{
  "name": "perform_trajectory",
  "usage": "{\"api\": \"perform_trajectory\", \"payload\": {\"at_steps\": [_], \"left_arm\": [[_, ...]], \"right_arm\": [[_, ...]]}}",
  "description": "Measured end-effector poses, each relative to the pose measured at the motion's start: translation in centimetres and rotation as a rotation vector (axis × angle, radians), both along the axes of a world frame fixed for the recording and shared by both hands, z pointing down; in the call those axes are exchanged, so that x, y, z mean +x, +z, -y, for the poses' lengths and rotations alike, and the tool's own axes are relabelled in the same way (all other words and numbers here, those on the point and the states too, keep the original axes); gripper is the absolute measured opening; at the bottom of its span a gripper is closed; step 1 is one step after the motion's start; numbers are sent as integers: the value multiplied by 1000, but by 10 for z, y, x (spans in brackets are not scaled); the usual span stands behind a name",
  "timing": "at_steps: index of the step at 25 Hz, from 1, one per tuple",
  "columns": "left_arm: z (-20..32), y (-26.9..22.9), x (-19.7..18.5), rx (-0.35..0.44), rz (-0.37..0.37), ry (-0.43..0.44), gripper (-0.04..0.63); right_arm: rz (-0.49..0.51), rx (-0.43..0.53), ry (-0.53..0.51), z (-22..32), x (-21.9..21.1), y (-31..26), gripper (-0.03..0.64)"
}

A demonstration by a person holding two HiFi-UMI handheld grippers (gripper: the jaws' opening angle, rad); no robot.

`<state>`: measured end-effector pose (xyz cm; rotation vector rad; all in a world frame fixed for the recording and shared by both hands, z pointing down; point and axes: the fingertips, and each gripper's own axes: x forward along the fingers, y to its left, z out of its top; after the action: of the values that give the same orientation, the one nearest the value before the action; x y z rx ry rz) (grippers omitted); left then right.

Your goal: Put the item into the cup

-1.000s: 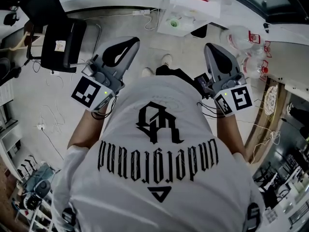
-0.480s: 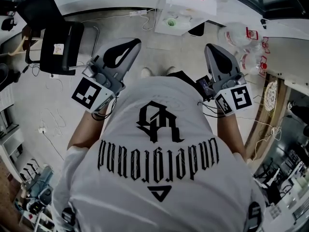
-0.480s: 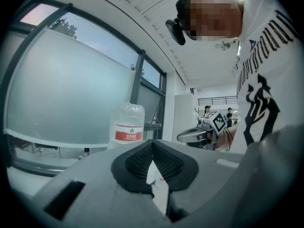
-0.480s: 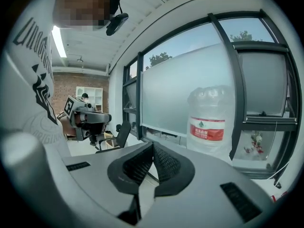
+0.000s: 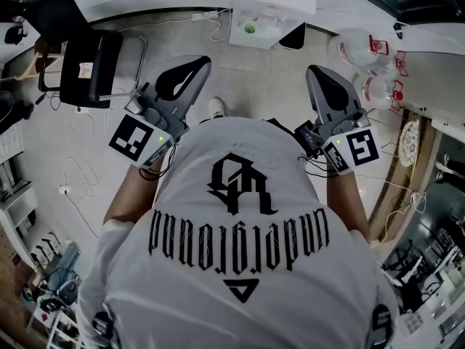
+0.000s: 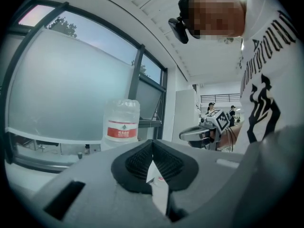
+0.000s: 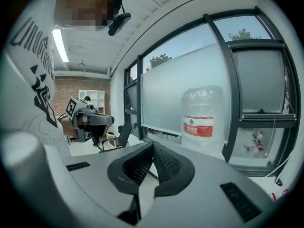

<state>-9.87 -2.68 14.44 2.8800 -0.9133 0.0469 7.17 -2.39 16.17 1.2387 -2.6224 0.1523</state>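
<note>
Both tongs are held up at chest height, pointing out over the floor toward the window side.

Left tongs [image 6: 152, 145]: pads meet at the tips, nothing gripped. The pale sliver below the tips reads to me as background seen through the gap.

Right tongs [image 7: 152, 147]: likewise closed on nothing.

Item and cup: I cannot pick out either. A small greenish round thing [image 5: 251, 28] sits at the near edge of the white surface [image 5: 290, 2] ahead, too small to call a cup. The water jug [image 7: 202, 120] stands by the glass.

Risks, my judgement:
- Arriving with the tongs closed would nudge the item away instead of straddling it, so open them before reaching.
- The loose cable [image 5: 63, 190] on the floor to my left could snag a foot.
- Choosing a target from this far away invites picking the wrong object.
</note>
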Motion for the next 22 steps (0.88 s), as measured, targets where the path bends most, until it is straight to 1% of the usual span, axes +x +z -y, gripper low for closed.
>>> {"api": "perform_trajectory", "payload": {"at_steps": [5,9,13,17,20,22], "left_arm": [[-24,6,48,-27,-1,-15,14],[-49,13,92,-52,13,-17,14],[-74,18,127,-68,12,-43,15],[-103,24,145,-86,31,-88,15],[-119,25,150,-100,26,-124,14],[-129,23,151,-95,24,-138,14]], "right_arm": [[16,-11,13,-26,55,4,14],[24,-34,-10,-53,94,13,14],[28,-50,-46,-77,128,23,14],[28,-62,-101,-96,148,31,14],[27,-67,-132,-109,155,33,15],[37,-70,-143,-117,155,33,14]]}}
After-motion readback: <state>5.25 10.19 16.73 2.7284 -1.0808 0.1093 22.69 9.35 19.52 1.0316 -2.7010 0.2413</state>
